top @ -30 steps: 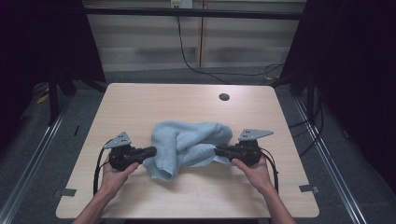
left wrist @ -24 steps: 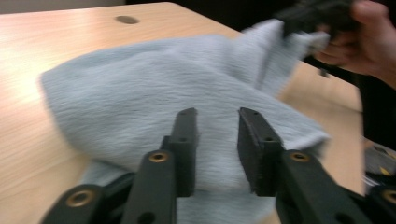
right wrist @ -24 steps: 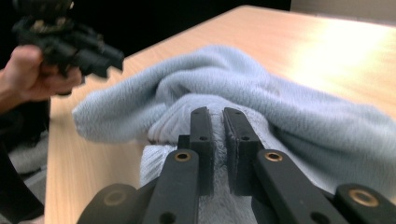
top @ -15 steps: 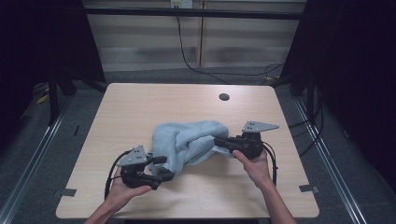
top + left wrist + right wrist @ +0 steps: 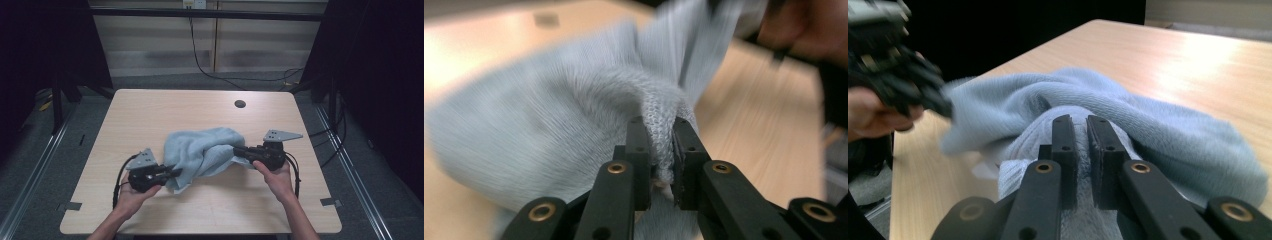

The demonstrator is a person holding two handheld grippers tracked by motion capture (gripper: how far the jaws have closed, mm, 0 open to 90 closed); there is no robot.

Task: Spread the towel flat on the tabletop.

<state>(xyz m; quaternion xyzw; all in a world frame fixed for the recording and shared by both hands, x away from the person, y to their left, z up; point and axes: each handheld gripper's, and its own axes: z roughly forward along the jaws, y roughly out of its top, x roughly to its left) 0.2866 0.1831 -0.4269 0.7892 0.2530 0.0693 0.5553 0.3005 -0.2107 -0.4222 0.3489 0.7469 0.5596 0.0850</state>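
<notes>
While a crumpled light blue towel point(image 5: 205, 155) is lying near the middle of the wooden table point(image 5: 150, 110), it is being gripped at two opposite sides; its lower left edge is being pinched by the left gripper point(image 5: 172, 172), whose jaws are being kept nearly closed on a ridge of the knitted fabric point(image 5: 659, 135), as is being shown in the left gripper view; its right side is being met by the right gripper point(image 5: 237, 149), whose jaws are being held close together with only a narrow gap, lying on the cloth point(image 5: 1148, 130), and whether fabric is being clamped between them cannot be told; the left hand point(image 5: 131, 192) is being wrapped around its tool from below, near the front edge; the right hand point(image 5: 276, 175) is being held further up the table, its forearm being angled in from the bottom; a small dark hole point(image 5: 240, 104) is being seen well beyond the towel.
</notes>
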